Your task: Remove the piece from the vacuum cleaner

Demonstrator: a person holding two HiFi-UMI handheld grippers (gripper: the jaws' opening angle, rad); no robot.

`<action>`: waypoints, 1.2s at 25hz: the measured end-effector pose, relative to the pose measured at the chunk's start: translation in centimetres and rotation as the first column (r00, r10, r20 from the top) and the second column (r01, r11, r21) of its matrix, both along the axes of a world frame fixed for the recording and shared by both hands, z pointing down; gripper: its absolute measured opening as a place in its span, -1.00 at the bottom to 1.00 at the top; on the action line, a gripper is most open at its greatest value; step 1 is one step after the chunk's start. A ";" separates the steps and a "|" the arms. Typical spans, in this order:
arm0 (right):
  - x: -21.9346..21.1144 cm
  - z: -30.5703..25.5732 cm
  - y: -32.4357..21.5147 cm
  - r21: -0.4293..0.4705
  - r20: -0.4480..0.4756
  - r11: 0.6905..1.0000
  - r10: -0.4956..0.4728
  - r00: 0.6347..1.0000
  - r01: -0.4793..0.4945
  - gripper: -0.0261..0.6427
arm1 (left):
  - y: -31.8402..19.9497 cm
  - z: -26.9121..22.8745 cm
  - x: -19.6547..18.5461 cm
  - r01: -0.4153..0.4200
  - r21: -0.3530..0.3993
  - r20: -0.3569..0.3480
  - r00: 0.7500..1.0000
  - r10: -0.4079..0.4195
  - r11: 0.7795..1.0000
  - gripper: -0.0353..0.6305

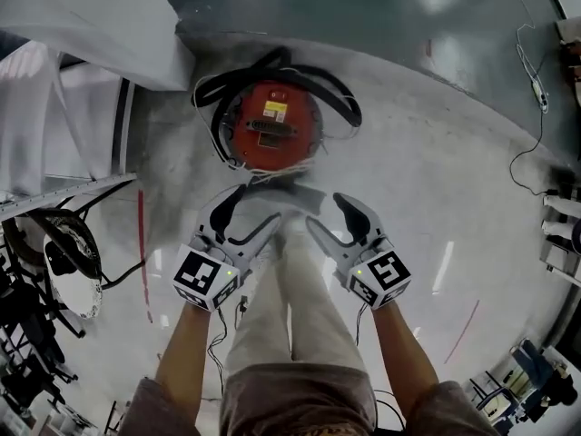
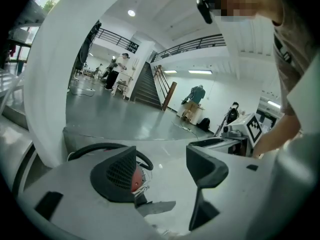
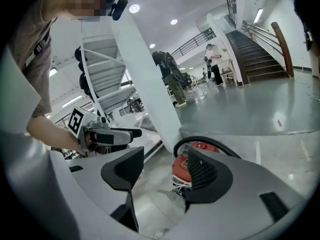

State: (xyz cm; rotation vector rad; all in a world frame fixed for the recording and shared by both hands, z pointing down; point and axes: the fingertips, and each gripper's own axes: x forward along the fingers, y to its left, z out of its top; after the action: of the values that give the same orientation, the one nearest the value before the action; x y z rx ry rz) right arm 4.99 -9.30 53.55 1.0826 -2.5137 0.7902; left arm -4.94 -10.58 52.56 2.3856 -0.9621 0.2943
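Left hand-held gripper (image 1: 245,216) and right hand-held gripper (image 1: 333,223) both open, empty; red vacuum cleaner (image 1: 272,125) on floor (image 1: 436,180) straight ahead between them, neither clearly nearer.

- Floor (image 1: 436,180): smooth and glossy, pale grey, turning darker grey-green at the far side; ceiling lights reflect in it.
- Vacuum cleaner (image 1: 272,125): red, round body, standing directly on the pale part of the floor.
- Hose (image 1: 338,98): black, looped around the vacuum cleaner's body, resting on the floor beside it.
- Cable (image 1: 537,139): thin, dark, trailing loose at the right, well apart from the vacuum cleaner.
- Red stripes (image 1: 142,252): narrow lines marked on the floor, one left, one right.
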 end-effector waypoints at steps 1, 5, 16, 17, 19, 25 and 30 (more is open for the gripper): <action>-0.2 1.2 -0.1 -0.009 -0.006 1.000 -0.007 1.000 0.007 -0.20 | 0.0 1.4 0.2 -0.018 -0.007 0.008 1.000 0.018 1.000 -0.03; -0.9 6.2 -0.1 -0.033 -0.037 0.998 -0.054 0.998 0.053 -0.20 | 0.2 6.5 0.5 -0.056 -0.038 0.031 0.998 0.057 0.998 -0.03; -2.5 20.3 1.6 -0.156 -0.179 0.957 -0.272 0.946 0.245 -0.20 | 1.9 21.3 1.3 -0.160 -0.186 0.141 0.972 0.187 0.969 -0.03; -2.7 21.2 1.6 -0.161 -0.180 0.953 -0.283 0.942 0.256 -0.20 | 1.9 22.4 1.5 -0.168 -0.197 0.155 0.968 0.200 0.966 -0.03; -2.8 23.2 1.6 -0.186 -0.190 0.946 -0.301 0.934 0.267 -0.20 | 2.3 24.7 1.8 -0.194 -0.228 0.183 0.954 0.237 0.954 -0.03; -2.1 28.9 3.1 -0.331 -0.252 0.894 -0.392 0.885 0.302 -0.19 | 3.8 29.8 3.1 -0.302 -0.343 0.248 0.884 0.395 0.890 -0.03; -2.3 31.4 4.6 -0.410 -0.271 0.840 -0.485 0.832 0.356 -0.20 | 4.4 32.0 3.6 -0.350 -0.402 0.280 0.833 0.477 0.846 -0.03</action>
State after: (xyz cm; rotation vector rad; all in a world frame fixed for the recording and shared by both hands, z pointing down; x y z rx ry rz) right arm 2.69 -4.66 84.98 0.4605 -2.0775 0.7694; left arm -1.32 -6.21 84.58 2.2300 -0.4608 1.0275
